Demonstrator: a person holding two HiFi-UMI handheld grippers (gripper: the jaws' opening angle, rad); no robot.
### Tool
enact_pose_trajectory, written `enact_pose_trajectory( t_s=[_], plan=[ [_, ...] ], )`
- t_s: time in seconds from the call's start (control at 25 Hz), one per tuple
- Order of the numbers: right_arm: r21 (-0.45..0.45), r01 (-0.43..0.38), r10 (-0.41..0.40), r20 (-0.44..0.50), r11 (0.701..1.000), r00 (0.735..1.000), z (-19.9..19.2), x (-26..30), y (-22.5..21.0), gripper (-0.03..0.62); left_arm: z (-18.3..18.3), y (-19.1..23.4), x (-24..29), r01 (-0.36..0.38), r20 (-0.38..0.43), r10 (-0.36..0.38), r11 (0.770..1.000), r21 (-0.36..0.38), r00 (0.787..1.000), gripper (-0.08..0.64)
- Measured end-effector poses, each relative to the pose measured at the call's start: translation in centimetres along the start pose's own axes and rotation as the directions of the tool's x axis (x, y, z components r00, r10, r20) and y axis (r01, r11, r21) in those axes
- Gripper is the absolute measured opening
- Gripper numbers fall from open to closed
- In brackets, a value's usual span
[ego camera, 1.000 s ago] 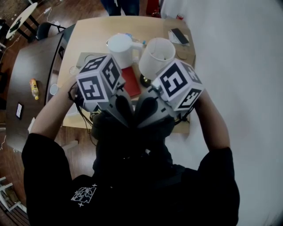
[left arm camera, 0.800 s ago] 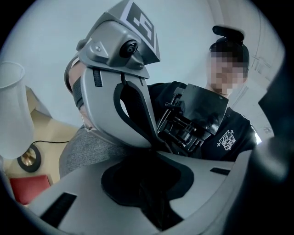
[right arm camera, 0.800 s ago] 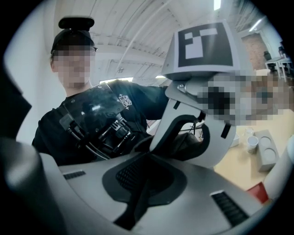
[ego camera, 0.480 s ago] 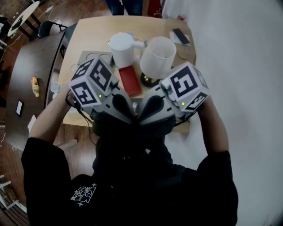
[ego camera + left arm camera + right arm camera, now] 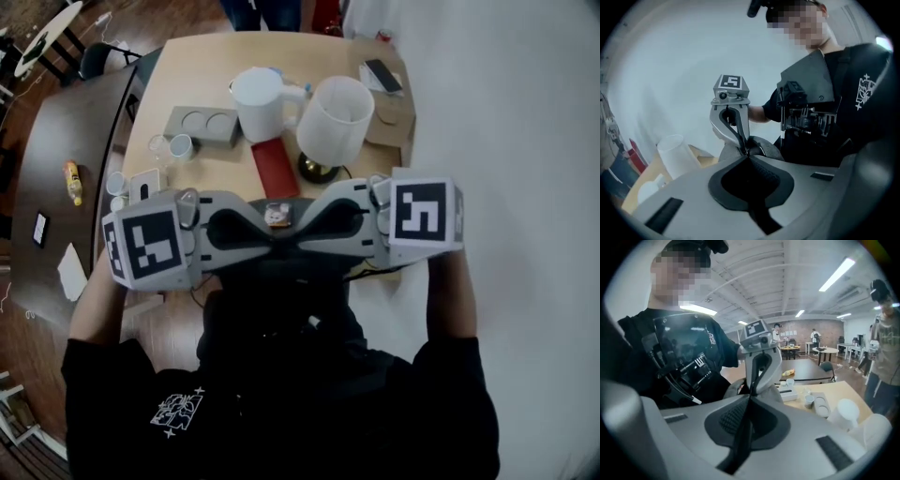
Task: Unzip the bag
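Currently, the left gripper (image 5: 266, 227) and right gripper (image 5: 292, 226) are meeting tip to tip, each closed with nothing discernible pinched, the bag (image 5: 765, 149) sitting just beyond. A shallow pinch is probably risking a slip once pulling starts.

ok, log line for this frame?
left tool: shut, nothing gripped | right tool: shut, nothing gripped | pose: tip to tip at near edge of table | unzipping: not under way
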State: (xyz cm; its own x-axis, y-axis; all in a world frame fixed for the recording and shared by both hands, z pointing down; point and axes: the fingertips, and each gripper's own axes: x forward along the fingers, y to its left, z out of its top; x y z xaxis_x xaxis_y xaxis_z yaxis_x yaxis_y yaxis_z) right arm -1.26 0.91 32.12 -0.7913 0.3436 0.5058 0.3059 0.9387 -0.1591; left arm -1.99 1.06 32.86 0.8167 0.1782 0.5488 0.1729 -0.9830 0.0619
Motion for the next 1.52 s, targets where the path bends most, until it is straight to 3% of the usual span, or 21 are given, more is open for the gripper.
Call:
enact_pose_trajectory(
  t_s=[0.12,0.32,0.52,0.64,0.8,0.88,1.08,1.28,1.36,1.52],
  plan=[
    [-0.013,0.025,-0.025,-0.010,1.000,1.000,0.1,0.1,0.4,0.014,-0.2,-0.5,0.0,-0.055,-0.064,0.057,0.998,0.035,0.996,0.003],
    [-0.028,0.040,-0.041,-0.048,0.999,0.998,0.1,0.3,0.7,0.014,-0.7,-1.0,0.0,-0.087,-0.166,0.096,0.994,0.064,0.981,0.003],
    [-0.039,0.033,-0.035,-0.063,0.999,0.997,-0.1,0.6,0.8,0.014,-1.1,-1.1,0.3,-0.086,-0.169,0.101,0.992,0.094,0.980,0.005],
    [-0.040,0.024,-0.027,-0.064,0.999,0.998,0.1,0.7,0.9,0.014,-1.1,-1.1,0.2,-0.109,-0.195,0.137,0.983,0.150,0.971,0.008],
    [-0.029,0.001,-0.002,-0.062,1.000,0.998,0.2,0.7,1.1,0.014,-0.8,-1.0,0.4,-0.118,-0.257,0.182,0.962,0.247,0.949,0.068],
    [-0.030,-0.014,0.012,-0.063,0.999,0.998,0.1,0.8,1.3,0.014,-0.7,-1.0,0.8,-0.090,-0.272,0.163,0.961,0.261,0.948,0.101],
    [-0.018,-0.025,0.024,-0.064,1.000,0.998,0.1,0.8,1.4,0.014,-0.1,-1.2,1.9,0.001,-0.267,0.065,0.971,0.238,0.962,0.101],
    [-0.012,-0.020,0.019,-0.073,1.000,0.997,-0.3,0.7,1.2,0.014,0.2,-1.1,2.4,0.014,-0.249,0.040,0.977,0.211,0.968,0.063],
    [-0.025,-0.013,0.012,-0.064,1.000,0.998,-0.2,0.7,1.1,0.014,0.4,-1.5,2.2,0.012,-0.218,0.032,0.980,0.199,0.975,0.017],
    [-0.032,0.016,-0.018,-0.064,0.999,0.998,0.1,0.4,0.9,0.014,1.1,-1.4,1.4,-0.045,-0.140,0.072,0.982,0.183,0.988,0.011]
  ],
)
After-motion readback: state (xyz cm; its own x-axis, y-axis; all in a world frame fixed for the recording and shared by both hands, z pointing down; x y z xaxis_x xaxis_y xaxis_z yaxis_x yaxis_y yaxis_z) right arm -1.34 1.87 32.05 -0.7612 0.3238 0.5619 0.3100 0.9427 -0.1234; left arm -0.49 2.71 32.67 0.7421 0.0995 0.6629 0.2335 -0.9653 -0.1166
